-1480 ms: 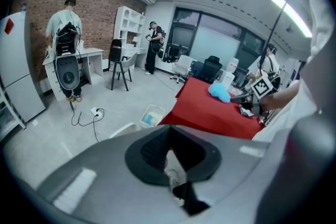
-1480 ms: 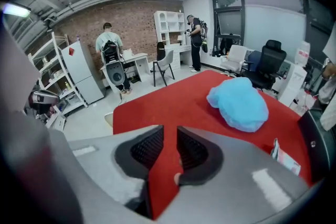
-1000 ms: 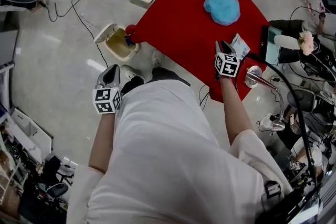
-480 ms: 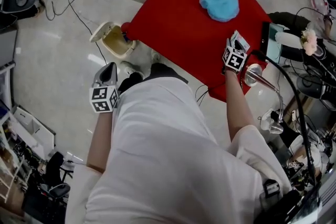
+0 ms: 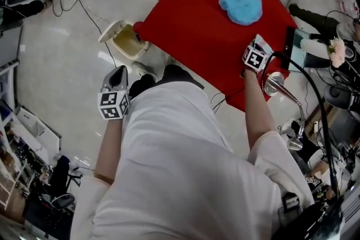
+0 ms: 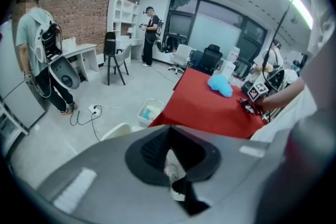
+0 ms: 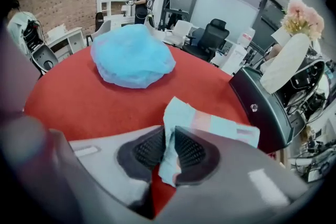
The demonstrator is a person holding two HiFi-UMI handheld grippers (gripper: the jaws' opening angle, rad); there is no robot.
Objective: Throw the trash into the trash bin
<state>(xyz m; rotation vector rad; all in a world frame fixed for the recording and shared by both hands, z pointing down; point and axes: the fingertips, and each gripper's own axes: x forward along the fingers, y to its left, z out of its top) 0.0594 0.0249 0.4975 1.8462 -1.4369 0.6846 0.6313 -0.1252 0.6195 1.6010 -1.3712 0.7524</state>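
Crumpled pale-blue wrapper [image 7: 210, 126] sits pinched in right gripper [image 7: 167, 150] jaws over red desk [image 5: 197, 31]. Blue cap [image 5: 241, 4] lies on desk. Open bin [image 5: 119, 49] stands on floor [image 5: 62, 81] beside it.

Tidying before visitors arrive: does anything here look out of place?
A crumpled blue cap lies loose on the red table, and the right claw, jaws just closed further, pinches a creased pale wrapper. Nothing looks spilled or broken.

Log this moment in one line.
right gripper: jaws just closed onto pale-blue packet | left gripper: empty | trash bin: on floor, open
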